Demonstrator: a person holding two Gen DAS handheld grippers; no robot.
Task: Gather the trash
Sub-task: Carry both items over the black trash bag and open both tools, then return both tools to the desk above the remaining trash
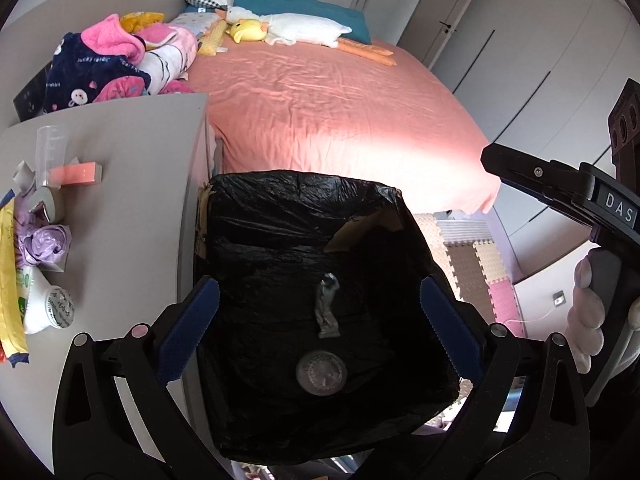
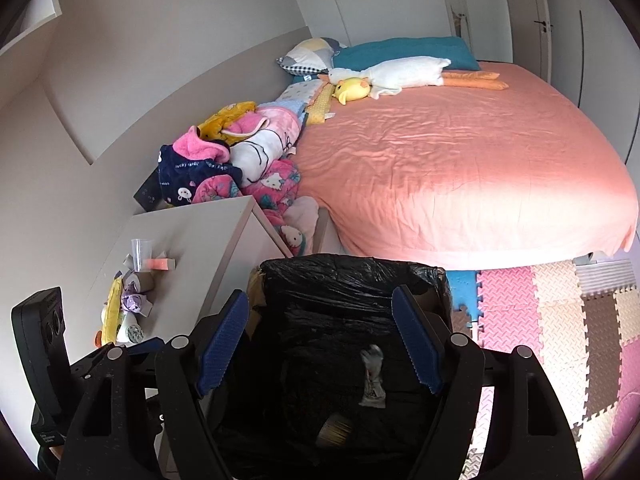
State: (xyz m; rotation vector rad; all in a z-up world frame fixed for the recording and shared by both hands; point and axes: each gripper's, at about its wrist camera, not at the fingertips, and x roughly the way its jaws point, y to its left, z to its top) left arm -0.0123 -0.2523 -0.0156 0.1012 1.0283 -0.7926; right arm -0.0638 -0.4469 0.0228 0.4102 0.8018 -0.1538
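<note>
Both our grippers — left gripper [image 1: 318, 328] and right gripper [image 2: 320, 338] — hang spread and empty over the black-lined bin [image 1: 280, 200], a crumpled wrapper [image 1: 328, 312] and round lid [image 1: 321, 367] inside. Reaching carelessly for the nightstand [image 1: 140, 200] trash could topple the plastic cup [image 1: 50, 152]; that pile is partly cropped.

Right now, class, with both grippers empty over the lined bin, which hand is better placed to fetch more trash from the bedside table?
Left, probably. The left gripper is open and sits beside the bedside table, with the purple wrapper close by. The right gripper, also open, has the bin and left gripper between it and the table.
</note>
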